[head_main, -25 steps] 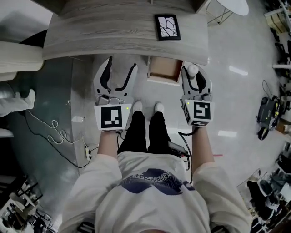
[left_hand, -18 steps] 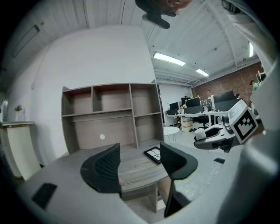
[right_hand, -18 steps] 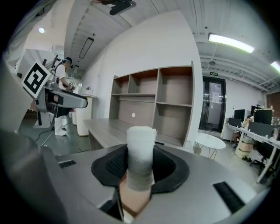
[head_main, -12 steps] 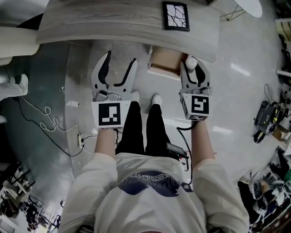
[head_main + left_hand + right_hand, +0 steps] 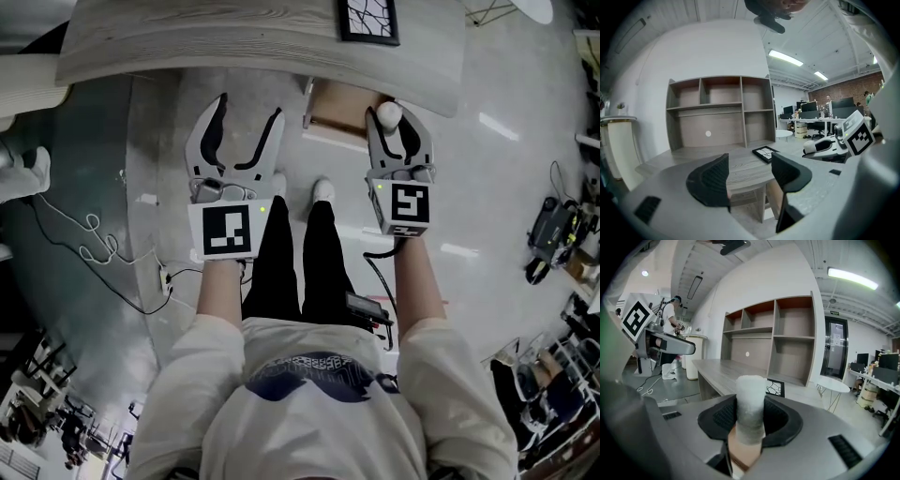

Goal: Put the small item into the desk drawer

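Note:
The small item [image 5: 388, 114] is a white, fuzzy cylinder, and my right gripper [image 5: 393, 127] is shut on it. In the right gripper view the item [image 5: 750, 401] stands upright between the dark pads. An open wooden drawer [image 5: 339, 120] juts out from under the grey desk [image 5: 253, 42], and the item hangs at its right front corner. My left gripper [image 5: 250, 111] is open and holds nothing, left of the drawer over the floor. In the left gripper view its jaws [image 5: 749, 176] gape before the desk edge [image 5: 740, 166], with the right gripper [image 5: 832, 144] off to the right.
A black patterned frame [image 5: 367, 19] lies on the desk above the drawer. A shelf unit [image 5: 717, 108] stands at the desk's back. The person's legs and shoes [image 5: 300, 244] are between the grippers. Cables [image 5: 94, 253] trail over the floor at left. A round white table [image 5: 832, 385] stands beyond.
Both grippers have sunk below the desk top. The right one, still holding the white item, has come closer to the open drawer. The left jaws have stayed open.

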The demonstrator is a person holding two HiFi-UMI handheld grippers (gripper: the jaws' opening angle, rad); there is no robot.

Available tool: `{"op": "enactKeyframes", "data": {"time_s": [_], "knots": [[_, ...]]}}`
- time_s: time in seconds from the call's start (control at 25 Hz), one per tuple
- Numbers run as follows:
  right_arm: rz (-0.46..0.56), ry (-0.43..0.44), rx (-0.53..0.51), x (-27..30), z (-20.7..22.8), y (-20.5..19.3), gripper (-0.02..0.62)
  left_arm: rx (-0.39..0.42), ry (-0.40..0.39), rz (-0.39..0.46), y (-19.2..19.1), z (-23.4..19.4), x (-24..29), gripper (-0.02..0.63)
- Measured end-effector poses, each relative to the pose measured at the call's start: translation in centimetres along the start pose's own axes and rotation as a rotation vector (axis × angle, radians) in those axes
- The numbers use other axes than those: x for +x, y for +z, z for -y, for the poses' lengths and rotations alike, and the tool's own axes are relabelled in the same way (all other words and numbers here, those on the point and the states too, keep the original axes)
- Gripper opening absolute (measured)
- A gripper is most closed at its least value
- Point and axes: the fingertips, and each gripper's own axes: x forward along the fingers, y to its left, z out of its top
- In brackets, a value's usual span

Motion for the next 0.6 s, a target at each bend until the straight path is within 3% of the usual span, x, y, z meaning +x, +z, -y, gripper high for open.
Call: {"op": "enactKeyframes", "data": {"time_s": [0.6], "knots": [[-0.056, 0.028, -0.102, 3.4, -0.7, -4.8, 0.13, -0.03, -0.014, -0.029, -4.0, 0.6, 1.6, 0.268]]}}
